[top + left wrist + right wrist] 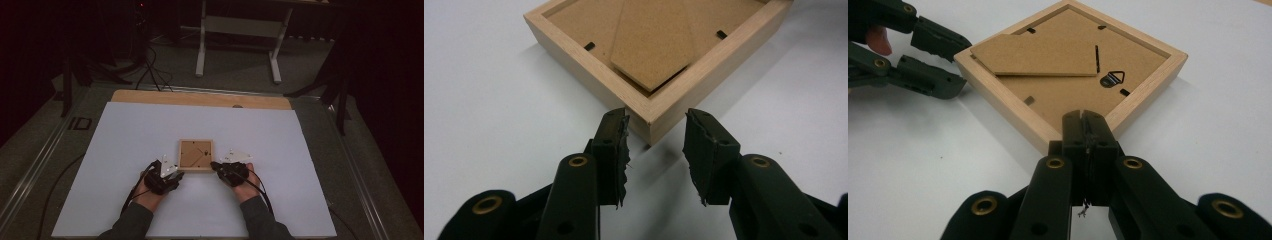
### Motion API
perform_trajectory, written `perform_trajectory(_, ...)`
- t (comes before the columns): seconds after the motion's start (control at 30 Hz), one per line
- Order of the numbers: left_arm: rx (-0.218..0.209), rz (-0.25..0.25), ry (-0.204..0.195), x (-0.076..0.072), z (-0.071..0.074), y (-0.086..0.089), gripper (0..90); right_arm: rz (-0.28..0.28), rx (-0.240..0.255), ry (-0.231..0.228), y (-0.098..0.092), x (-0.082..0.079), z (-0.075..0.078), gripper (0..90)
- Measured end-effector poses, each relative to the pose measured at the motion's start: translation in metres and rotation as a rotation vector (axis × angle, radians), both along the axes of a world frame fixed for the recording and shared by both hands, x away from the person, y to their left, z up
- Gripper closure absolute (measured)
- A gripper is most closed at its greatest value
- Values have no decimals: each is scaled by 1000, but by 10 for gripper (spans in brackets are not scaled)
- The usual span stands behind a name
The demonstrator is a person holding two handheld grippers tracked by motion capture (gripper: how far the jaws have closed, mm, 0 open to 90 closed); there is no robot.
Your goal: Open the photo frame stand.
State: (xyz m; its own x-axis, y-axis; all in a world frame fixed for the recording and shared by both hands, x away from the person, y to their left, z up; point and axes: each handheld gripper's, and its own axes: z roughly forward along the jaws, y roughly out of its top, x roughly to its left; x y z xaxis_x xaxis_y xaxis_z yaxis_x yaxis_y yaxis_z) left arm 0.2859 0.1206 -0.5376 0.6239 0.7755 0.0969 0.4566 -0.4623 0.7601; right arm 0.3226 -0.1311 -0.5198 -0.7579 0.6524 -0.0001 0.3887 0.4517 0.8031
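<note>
From the high view, a wooden picture frame lies face down on a white sheet. The left gripper sits just beside the frame's near left corner, and the right gripper is at its near right corner. A white table stand is far behind them on the floor.

In the left gripper view, the jaws stand apart with nothing between them. The frame's corner is right in front of the gap.

In the right gripper view, the jaws are squeezed together, with their tips over the frame's near corner. I cannot tell if they pinch it. A brown back board lies loose in the frame, near a small metal hanger. The left gripper is on the far side, at another corner.
</note>
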Motion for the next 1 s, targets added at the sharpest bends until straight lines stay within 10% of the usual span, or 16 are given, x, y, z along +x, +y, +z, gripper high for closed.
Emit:
perform_trajectory(0.53,-63,5,-31,-2,15,0,486,-14,-8,-58,3,-5,-4,899)
perform_trajectory(1.0,-27,20,-21,22,20,-16,444,-18,-6,-59,4,-5,-4,899)
